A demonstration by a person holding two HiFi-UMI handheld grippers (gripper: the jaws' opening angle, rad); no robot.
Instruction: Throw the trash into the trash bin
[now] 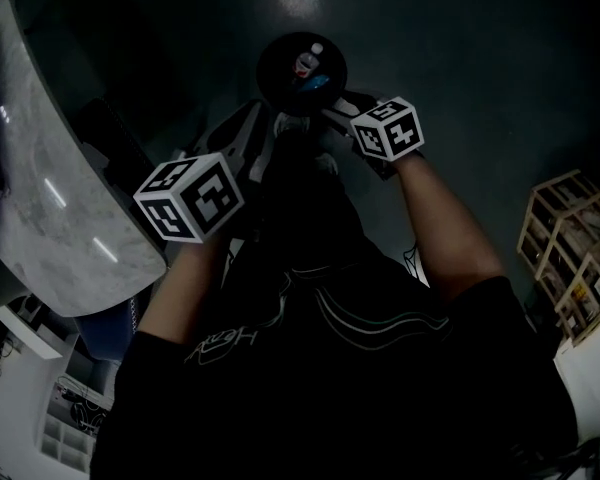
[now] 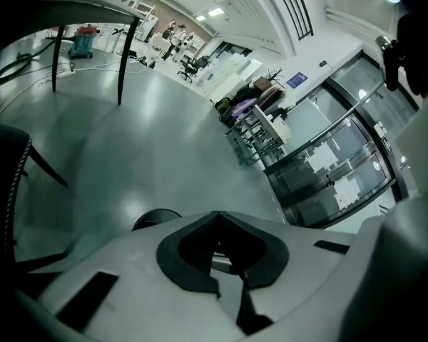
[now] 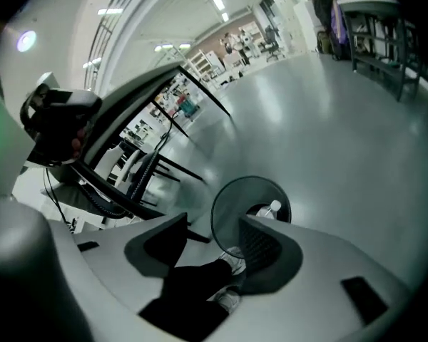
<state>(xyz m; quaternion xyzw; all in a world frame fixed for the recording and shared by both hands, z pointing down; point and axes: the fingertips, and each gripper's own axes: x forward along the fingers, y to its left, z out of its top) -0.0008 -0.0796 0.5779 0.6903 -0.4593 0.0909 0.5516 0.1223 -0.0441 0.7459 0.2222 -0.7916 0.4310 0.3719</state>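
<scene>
Standing over the trash bin (image 1: 302,68), you hold both tools just above its rim. Right hand-held gripper (image 3: 214,224): jaws spread wide, pinching nothing. Your shoe (image 3: 232,262) and dark trouser leg (image 3: 192,283) show through the gap. Left hand-held gripper (image 2: 215,223): jaws pressed together, nothing between them. The bin stands on the grey floor (image 1: 460,48), mouth open, with a clear bottle (image 3: 269,209) lying inside. The marble bench (image 1: 50,198) edge is at your left. A wooden rack (image 1: 570,248) stands at your right, well apart.

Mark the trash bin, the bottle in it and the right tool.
trash bin (image 3: 230,204): right gripper view, mesh inner wall.
bottle (image 3: 272,210): right gripper view, capped neck.
right tool (image 3: 212,217): right gripper view, midway between its open fingertips.
</scene>
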